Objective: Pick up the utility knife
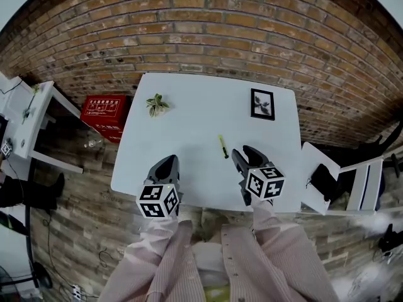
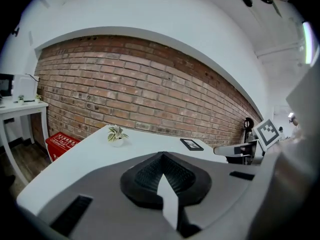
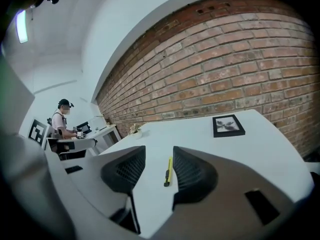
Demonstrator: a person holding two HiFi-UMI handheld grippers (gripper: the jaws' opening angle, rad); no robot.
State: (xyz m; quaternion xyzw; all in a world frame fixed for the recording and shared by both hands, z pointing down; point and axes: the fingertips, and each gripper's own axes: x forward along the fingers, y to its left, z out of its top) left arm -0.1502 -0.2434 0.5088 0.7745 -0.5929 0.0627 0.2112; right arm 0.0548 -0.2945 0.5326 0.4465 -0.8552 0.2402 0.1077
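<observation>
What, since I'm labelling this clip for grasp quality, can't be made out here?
- Utility knife, head view: too small to tell whether the blade is out. The right gripper view shows it foreshortened.
- Left gripper view: the knife does not show. The shut left gripper fills the lower frame with its own body.
- Red box, head view: print too small to read.
- Picture frame: image too small to identify.

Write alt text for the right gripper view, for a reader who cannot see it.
The right gripper, its fingers apart, points at a yellow and black utility knife lying untouched on a white table, seen in the gap between them. Farther off on the table are a framed picture and a small plant, with a brick wall behind.
</observation>
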